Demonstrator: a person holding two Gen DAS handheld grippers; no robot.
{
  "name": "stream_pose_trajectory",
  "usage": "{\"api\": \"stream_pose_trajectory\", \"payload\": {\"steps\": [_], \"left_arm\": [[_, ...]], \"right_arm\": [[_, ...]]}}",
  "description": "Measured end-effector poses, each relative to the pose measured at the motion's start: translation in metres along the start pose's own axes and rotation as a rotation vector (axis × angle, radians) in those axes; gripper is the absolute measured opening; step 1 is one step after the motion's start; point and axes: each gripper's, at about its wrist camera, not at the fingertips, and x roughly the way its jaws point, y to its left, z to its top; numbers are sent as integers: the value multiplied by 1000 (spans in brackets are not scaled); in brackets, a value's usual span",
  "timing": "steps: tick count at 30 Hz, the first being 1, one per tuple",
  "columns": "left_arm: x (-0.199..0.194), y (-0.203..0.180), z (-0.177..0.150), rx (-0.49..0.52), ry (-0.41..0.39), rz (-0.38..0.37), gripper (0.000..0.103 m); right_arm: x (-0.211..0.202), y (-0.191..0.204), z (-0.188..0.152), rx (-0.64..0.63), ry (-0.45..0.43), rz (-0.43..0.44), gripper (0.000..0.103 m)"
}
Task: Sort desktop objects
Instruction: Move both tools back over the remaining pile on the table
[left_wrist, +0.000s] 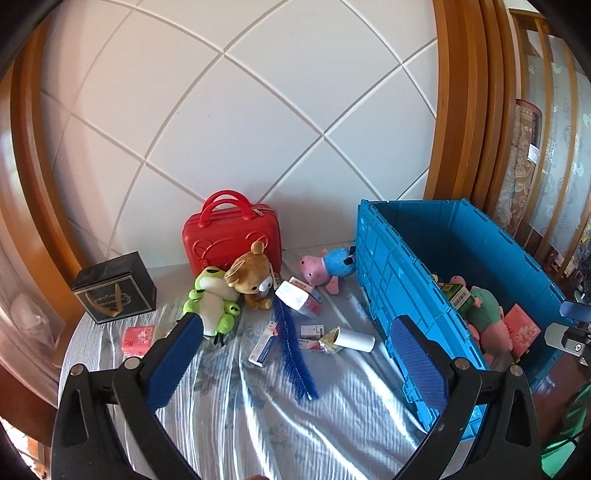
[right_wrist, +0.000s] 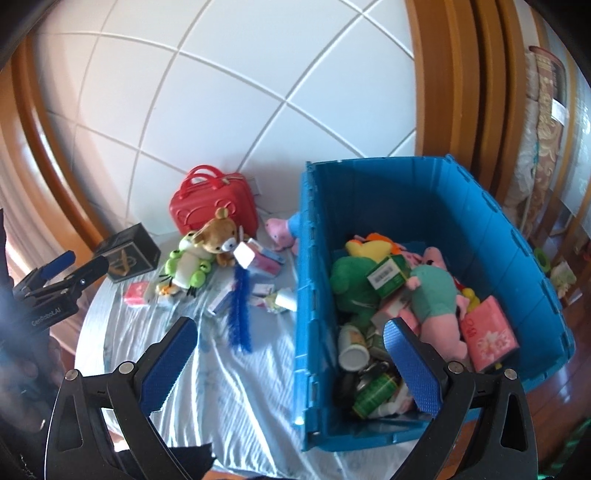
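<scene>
Blue bin (right_wrist: 480, 229) w/ toys at right; L claw (left_wrist: 295, 354) & R claw (right_wrist: 290, 349) both spread apart, gripping nothing.

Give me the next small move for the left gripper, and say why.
Probably ease the left gripper forward and down toward the blue bristle brush. Both grippers are open and hold nothing, the brush lies loose on the cloth nearest its fingers, and the blue crate beside it already holds sorted toys.
</scene>
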Motion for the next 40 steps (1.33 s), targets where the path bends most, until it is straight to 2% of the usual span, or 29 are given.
{"api": "stream_pose_trajectory", "payload": {"steps": [5, 12, 28, 34, 40], "left_arm": [[-14, 17, -8, -25, 17, 25, 103], [-29, 31, -16, -45, 24, 50, 103], [-41, 38, -26, -61, 38, 33, 103], [-43, 40, -31, -55, 30, 69, 103], [-45, 42, -31, -52, 25, 70, 103]], "right_arm": [[-6, 20, -9, -24, 16, 3, 103], [-19, 29, -15, -35, 8, 2, 103], [-29, 37, -23, -52, 9, 14, 103], [-30, 43, -24, -61, 14, 15, 103], [-29, 46, -25, -61, 16, 16, 103]]}}
